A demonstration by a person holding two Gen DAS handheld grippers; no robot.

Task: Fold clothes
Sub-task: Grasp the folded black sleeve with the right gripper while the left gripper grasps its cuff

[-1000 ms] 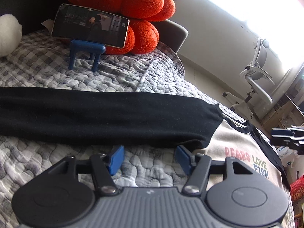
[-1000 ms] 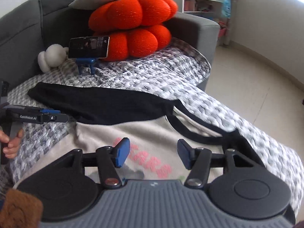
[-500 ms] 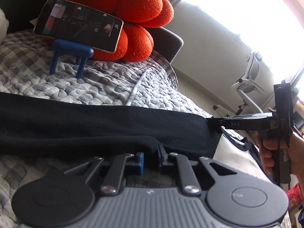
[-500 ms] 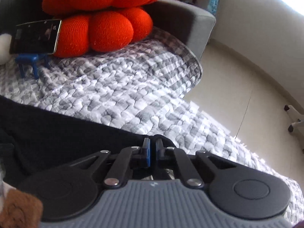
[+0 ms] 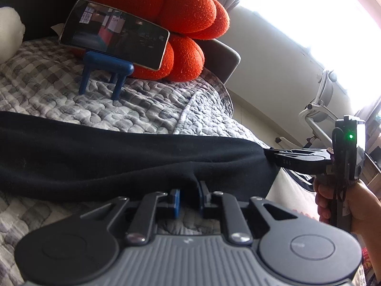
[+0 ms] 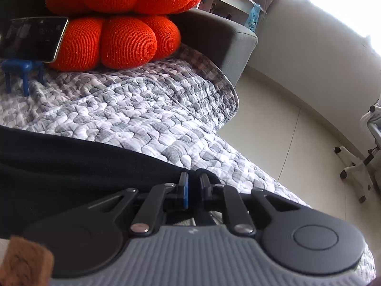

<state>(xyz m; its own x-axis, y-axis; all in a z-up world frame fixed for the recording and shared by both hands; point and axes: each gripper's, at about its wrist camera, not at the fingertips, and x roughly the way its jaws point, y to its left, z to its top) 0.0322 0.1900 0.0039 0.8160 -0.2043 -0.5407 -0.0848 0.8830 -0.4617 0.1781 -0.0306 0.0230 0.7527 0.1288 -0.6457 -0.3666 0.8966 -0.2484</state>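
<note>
Black sleeve (image 5: 119,157) across mid-frame: soft, light, limp. Left gripper (image 5: 189,199) and right gripper (image 6: 194,189), fingers having just been parting slightly, pinching its near edge.

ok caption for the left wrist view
Left gripper pinching the black sleeve on the quilt.

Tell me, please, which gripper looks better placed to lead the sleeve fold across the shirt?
Probably the left gripper: it pinches the black sleeve along its free length, while the right gripper pinches near the shoulder, suited to anchoring.
</note>
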